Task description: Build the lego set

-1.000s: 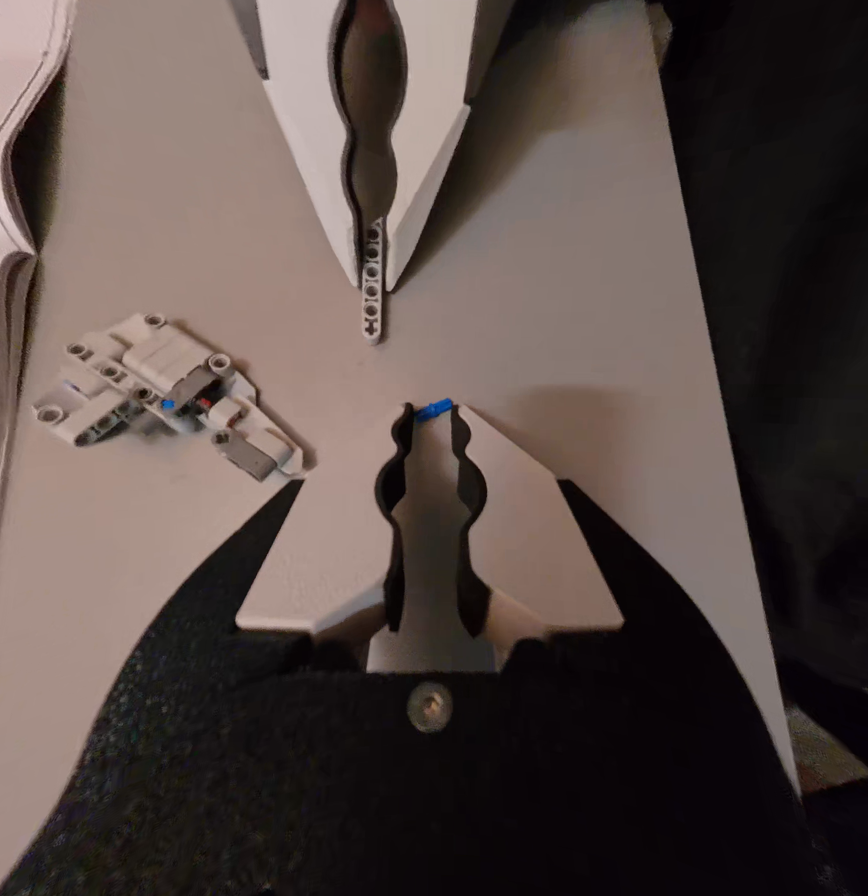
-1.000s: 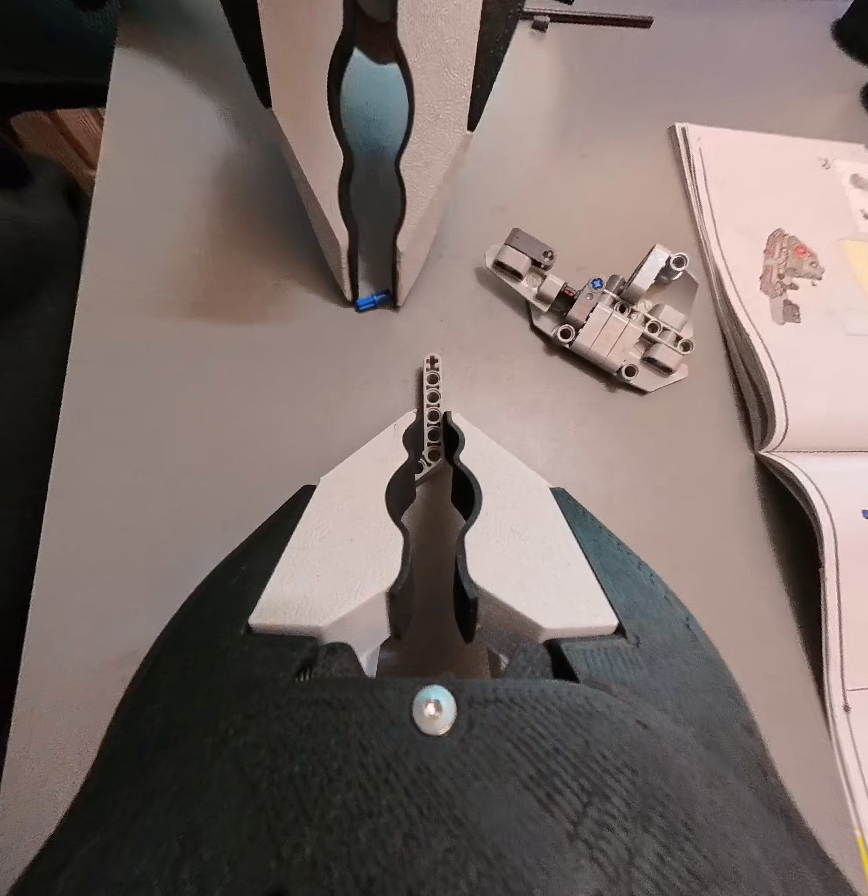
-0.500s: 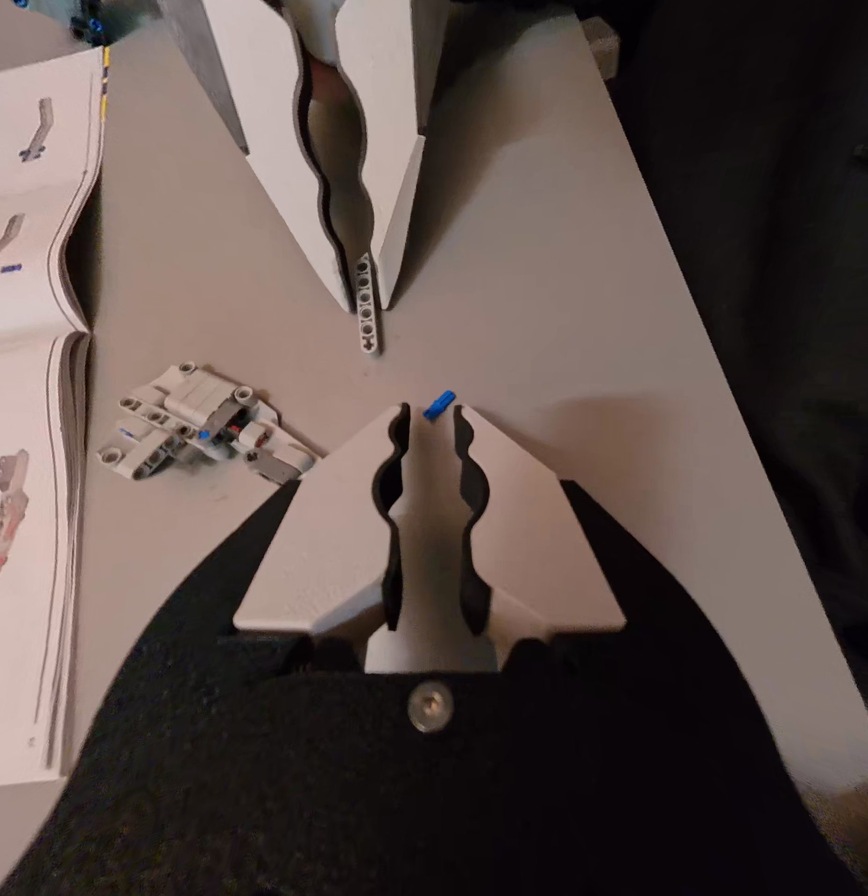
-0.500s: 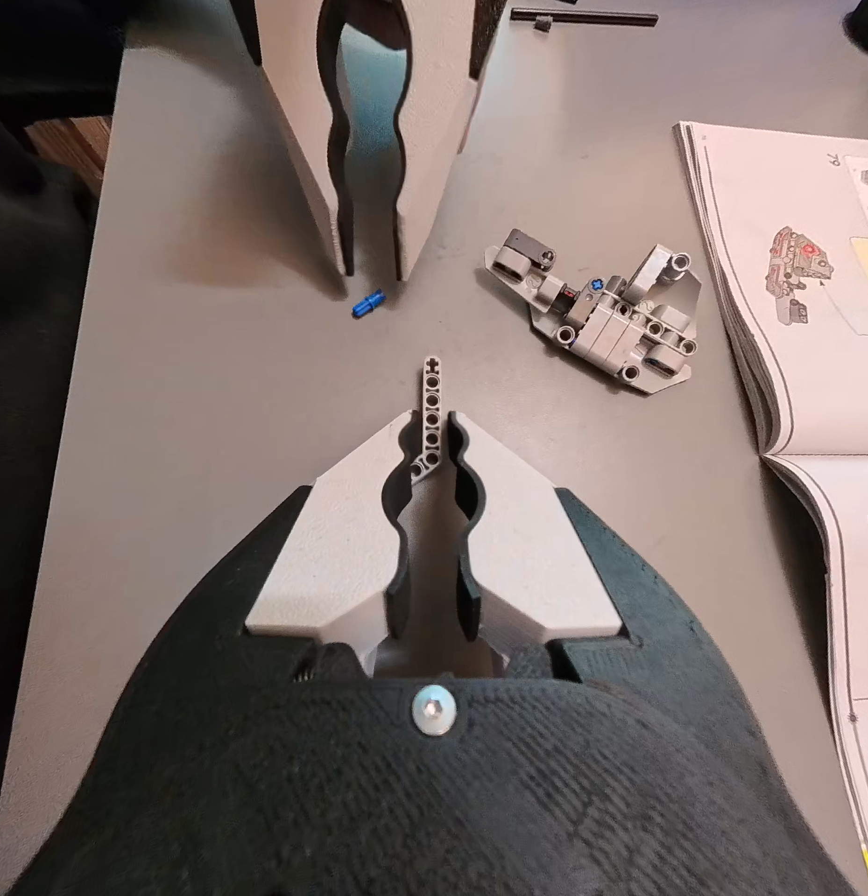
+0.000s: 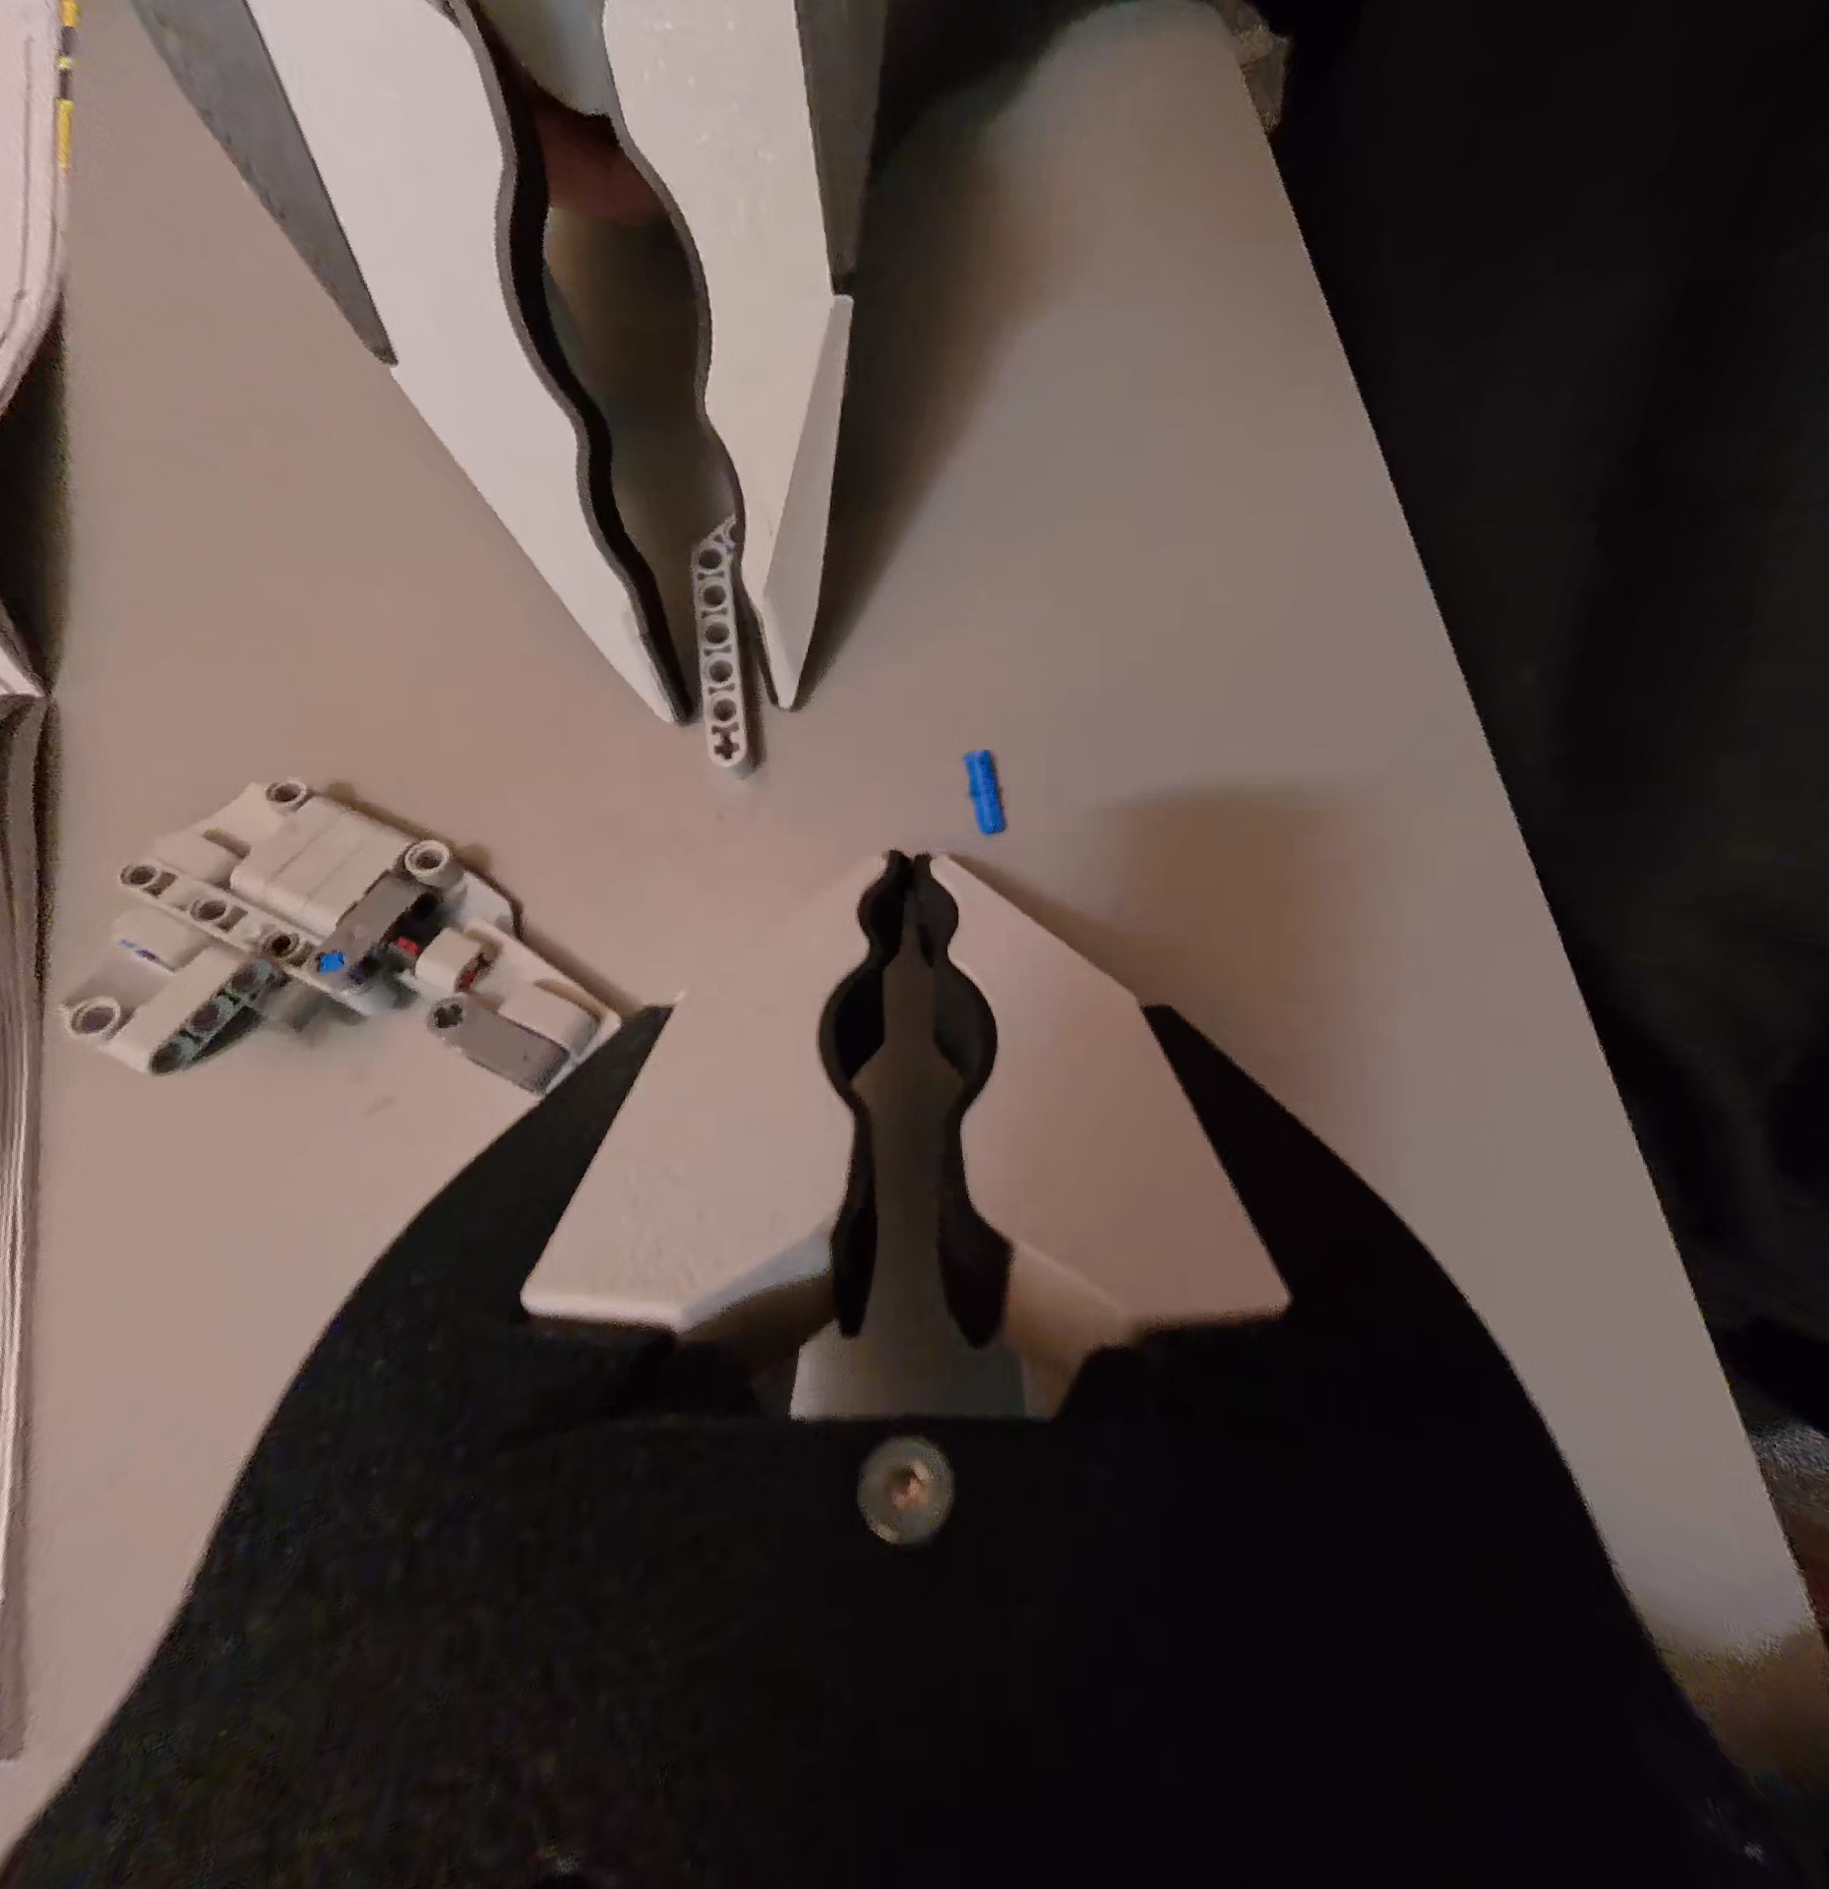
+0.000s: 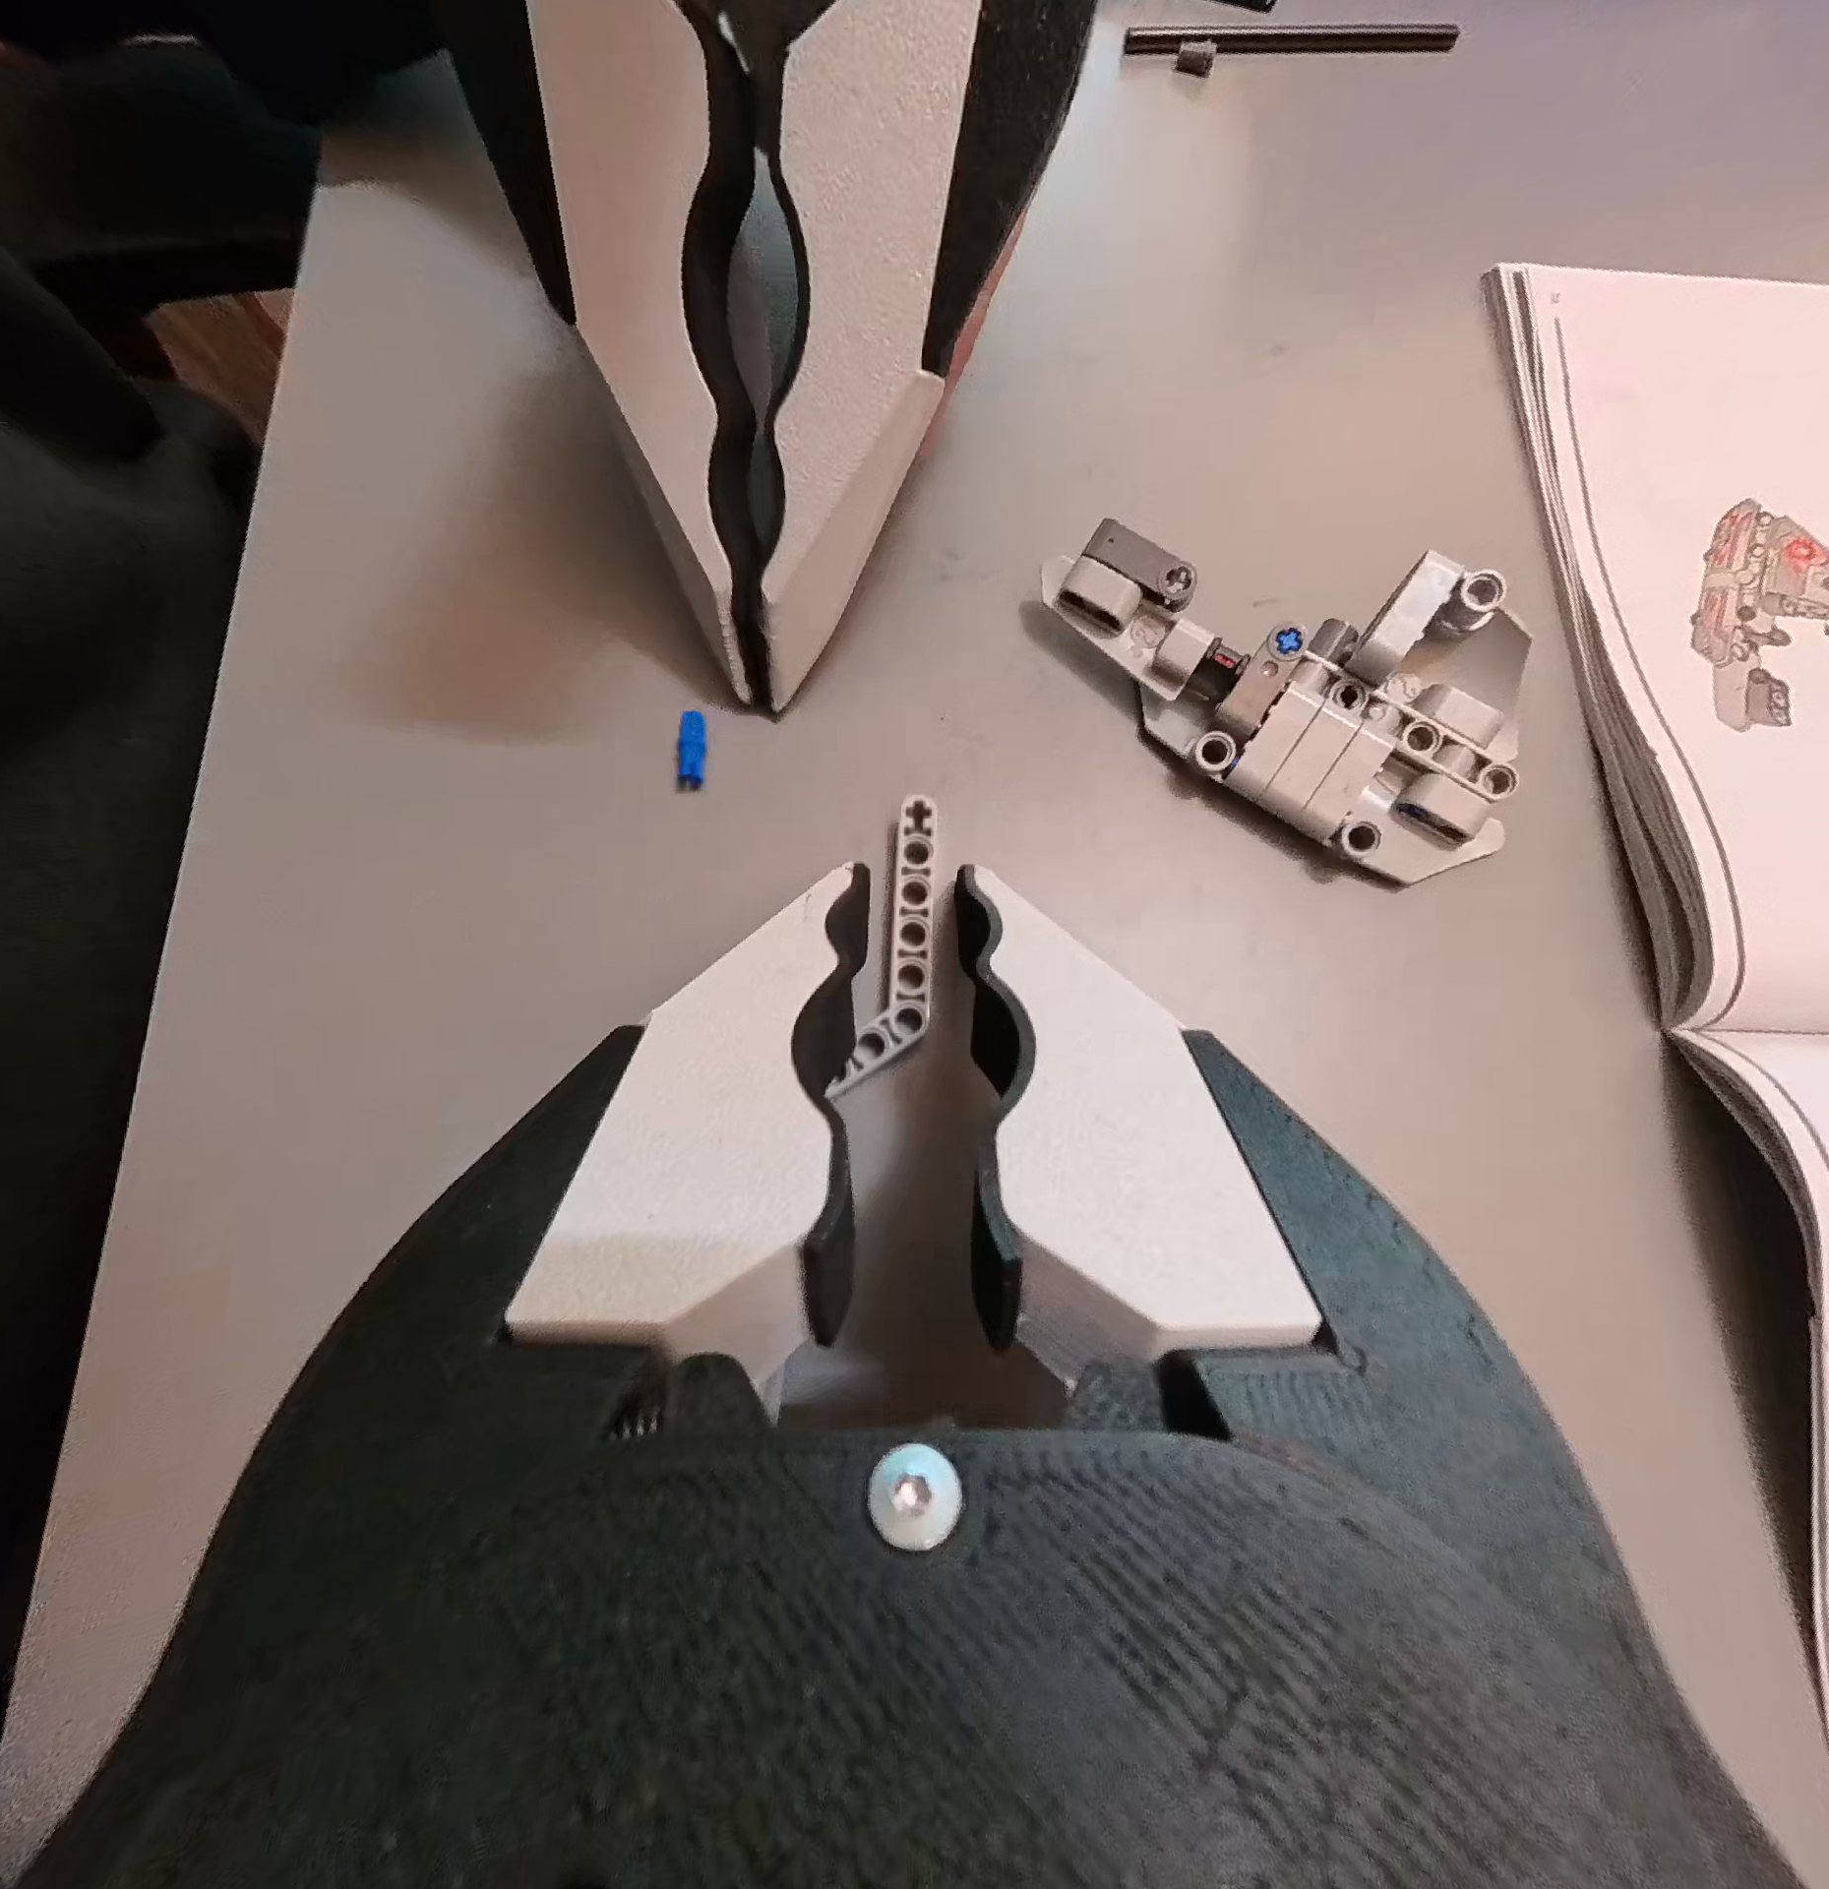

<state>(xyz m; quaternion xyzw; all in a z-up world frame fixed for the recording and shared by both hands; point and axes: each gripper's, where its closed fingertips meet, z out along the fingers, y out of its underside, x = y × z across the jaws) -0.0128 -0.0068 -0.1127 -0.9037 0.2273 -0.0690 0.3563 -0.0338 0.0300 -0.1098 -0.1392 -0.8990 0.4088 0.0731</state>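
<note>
A thin grey bent beam (image 6: 915, 920) lies flat on the grey table between the fingers of my right gripper (image 6: 910, 871). The jaws stand slightly apart with a narrow gap on each side of the beam. It also shows in the left wrist view (image 5: 724, 654). My left gripper (image 5: 910, 859) is shut and empty, tips near the table, facing the right gripper (image 5: 731, 703). A small blue pin (image 5: 985, 789) lies loose on the table just right of the left tips; it also shows in the right wrist view (image 6: 692, 749). The part-built grey assembly (image 6: 1298, 695) lies on the table.
An open instruction booklet (image 6: 1707, 634) lies beyond the assembly; it also shows at the left edge of the left wrist view (image 5: 0, 920). A thin black axle (image 6: 1288, 41) lies far back. The table edge (image 5: 1503, 920) drops into a dark area near the pin. My hands' fingertips stand some 5 cm from each other.
My left gripper let go of the blue pin, opened, then shut empty; the pin now lies on the table beside it. The beam sits deeper between my right fingers, which stand slightly wider.
</note>
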